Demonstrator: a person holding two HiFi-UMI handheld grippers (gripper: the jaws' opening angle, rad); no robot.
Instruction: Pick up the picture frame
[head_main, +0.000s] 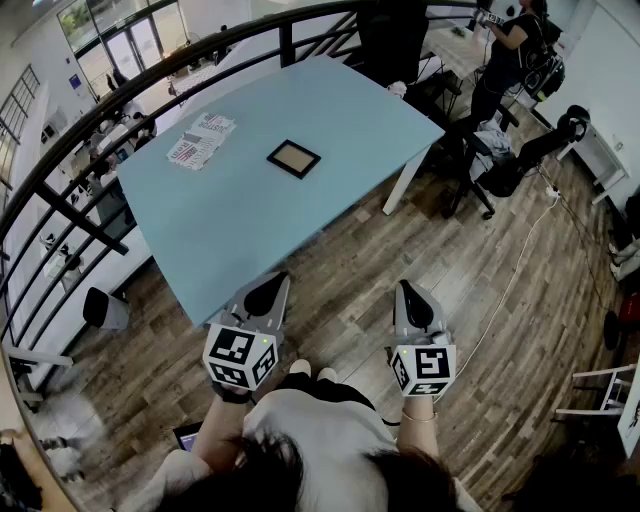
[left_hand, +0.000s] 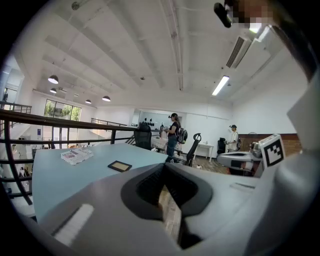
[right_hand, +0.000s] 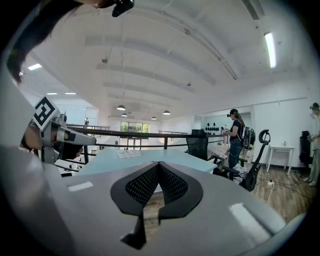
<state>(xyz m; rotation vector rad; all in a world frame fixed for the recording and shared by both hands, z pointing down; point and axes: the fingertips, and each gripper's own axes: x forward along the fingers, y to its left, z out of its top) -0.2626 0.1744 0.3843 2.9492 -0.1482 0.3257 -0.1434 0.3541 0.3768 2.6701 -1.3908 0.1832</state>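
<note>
- One frame (head_main: 293, 159) lies flat on the tabletop (head_main: 240, 220), well apart from left gripper (head_main: 270, 290) and right gripper (head_main: 408, 292).
- Likely light, stiff, thin, perhaps glass-fronted: pinch one edge.
- Both sets of fingers are together, empty.

Picture frame (head_main: 293, 159): small, rectangular, dark border around a tan centre. It lies flat on the light blue table (head_main: 250, 220), toward the far side and clear of every edge, its sides skewed to the table's edges.
</note>
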